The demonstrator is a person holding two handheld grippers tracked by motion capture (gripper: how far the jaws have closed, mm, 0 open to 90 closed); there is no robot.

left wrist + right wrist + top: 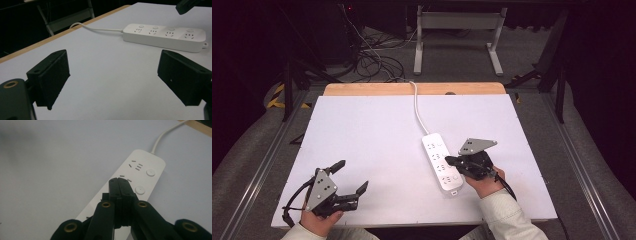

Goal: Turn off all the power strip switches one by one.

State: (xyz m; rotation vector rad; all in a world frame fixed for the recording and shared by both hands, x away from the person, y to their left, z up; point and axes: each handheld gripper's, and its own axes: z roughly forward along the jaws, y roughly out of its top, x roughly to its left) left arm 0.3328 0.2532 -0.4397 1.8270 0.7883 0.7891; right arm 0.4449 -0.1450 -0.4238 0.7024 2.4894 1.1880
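Observation:
A white power strip (441, 160) with several sockets and round buttons lies right of the table's middle, its white cable (416, 105) running to the far edge. My right gripper (448, 161) is shut, with nothing between its jaws. In the right gripper view its closed tips (119, 181) sit over the power strip (147, 165) between two sockets; whether they touch it I cannot tell. My left gripper (352, 176) rests open near the front left. In the left gripper view the left gripper (115, 75) stands wide apart over bare table, with the power strip (165, 36) beyond.
The white table top (362, 135) has a wooden strip (362, 89) along its far edge. On the floor beyond the table stand a grey desk frame (457, 30) and a tangle of cables (372, 55). Metal rails run along both sides.

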